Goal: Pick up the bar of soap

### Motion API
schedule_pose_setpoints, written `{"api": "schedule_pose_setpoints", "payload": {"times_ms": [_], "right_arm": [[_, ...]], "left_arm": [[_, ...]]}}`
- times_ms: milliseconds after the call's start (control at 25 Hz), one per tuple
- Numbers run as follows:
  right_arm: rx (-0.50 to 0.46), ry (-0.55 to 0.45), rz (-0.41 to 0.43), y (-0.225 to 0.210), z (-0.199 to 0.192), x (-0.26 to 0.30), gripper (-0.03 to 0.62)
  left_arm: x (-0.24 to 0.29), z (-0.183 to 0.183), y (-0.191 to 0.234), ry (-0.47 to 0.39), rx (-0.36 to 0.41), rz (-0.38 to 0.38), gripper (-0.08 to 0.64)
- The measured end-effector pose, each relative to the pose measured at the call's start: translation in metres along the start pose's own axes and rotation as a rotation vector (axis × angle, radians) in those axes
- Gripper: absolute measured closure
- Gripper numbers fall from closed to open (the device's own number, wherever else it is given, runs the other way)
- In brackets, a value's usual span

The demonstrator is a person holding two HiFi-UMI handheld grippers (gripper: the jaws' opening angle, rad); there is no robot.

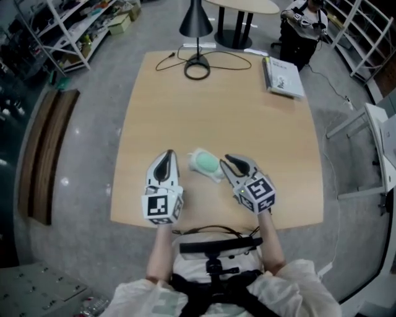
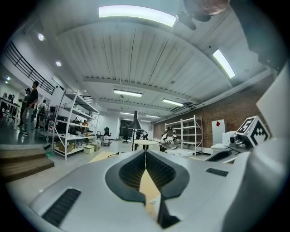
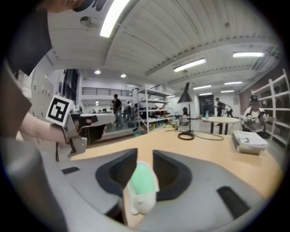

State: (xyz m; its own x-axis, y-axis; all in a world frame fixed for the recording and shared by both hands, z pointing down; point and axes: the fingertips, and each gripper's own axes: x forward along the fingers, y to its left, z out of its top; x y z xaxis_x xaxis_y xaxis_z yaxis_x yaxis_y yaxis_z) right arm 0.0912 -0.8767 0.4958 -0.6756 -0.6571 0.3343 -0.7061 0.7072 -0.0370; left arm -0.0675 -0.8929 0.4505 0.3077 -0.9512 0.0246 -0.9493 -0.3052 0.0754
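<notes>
The bar of soap (image 1: 205,162) is pale green and lies on a white holder on the wooden table (image 1: 260,136), near its front edge. My right gripper (image 1: 227,160) sits just right of it, pointing at it. In the right gripper view the soap (image 3: 141,181) shows in the narrow gap of the right gripper (image 3: 142,157); the jaws stand slightly apart and I see no pad pressing on it. My left gripper (image 1: 166,158) rests left of the soap, apart from it. In its own view the left gripper (image 2: 146,155) has its jaws together with nothing between them.
A black lamp (image 1: 197,65) with a ring base and a cable stands at the table's far edge. A book (image 1: 283,77) lies at the far right corner. Beyond are a round table (image 1: 242,6), a seated person (image 1: 303,25) and shelves (image 1: 68,25) at the left.
</notes>
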Motion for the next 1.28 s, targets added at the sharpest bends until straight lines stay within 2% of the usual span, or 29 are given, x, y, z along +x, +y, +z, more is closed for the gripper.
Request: {"api": "schedule_pose_setpoints", "payload": {"times_ms": [80, 200, 400, 520, 720, 960, 1280], "right_arm": [[-0.070, 0.092, 0.090, 0.012, -0.013, 0.019, 0.342], [-0.169, 0.211, 0.192, 0.025, -0.035, 0.045, 0.299], [-0.264, 0.364, 0.278, 0.024, -0.074, 0.079, 0.299], [-0.301, 0.430, 0.325, 0.025, -0.091, 0.089, 0.299], [-0.310, 0.441, 0.361, 0.023, -0.091, 0.096, 0.307], [-0.413, 0.468, 0.333, 0.023, -0.103, 0.099, 0.328], [-0.409, 0.463, 0.325, 0.022, -0.104, 0.099, 0.327]], "left_arm": [[0.002, 0.000, 0.008, 0.002, -0.014, 0.022, 0.546], [0.006, -0.004, 0.009, 0.008, -0.015, 0.033, 0.548], [0.013, -0.010, 0.011, 0.032, 0.005, 0.035, 0.546], [0.012, -0.016, 0.023, 0.044, 0.002, 0.068, 0.546], [0.012, -0.024, 0.037, 0.064, -0.014, 0.107, 0.548], [0.018, -0.035, 0.029, 0.086, -0.002, 0.093, 0.548], [0.016, -0.035, 0.030, 0.082, -0.009, 0.106, 0.546]]}}
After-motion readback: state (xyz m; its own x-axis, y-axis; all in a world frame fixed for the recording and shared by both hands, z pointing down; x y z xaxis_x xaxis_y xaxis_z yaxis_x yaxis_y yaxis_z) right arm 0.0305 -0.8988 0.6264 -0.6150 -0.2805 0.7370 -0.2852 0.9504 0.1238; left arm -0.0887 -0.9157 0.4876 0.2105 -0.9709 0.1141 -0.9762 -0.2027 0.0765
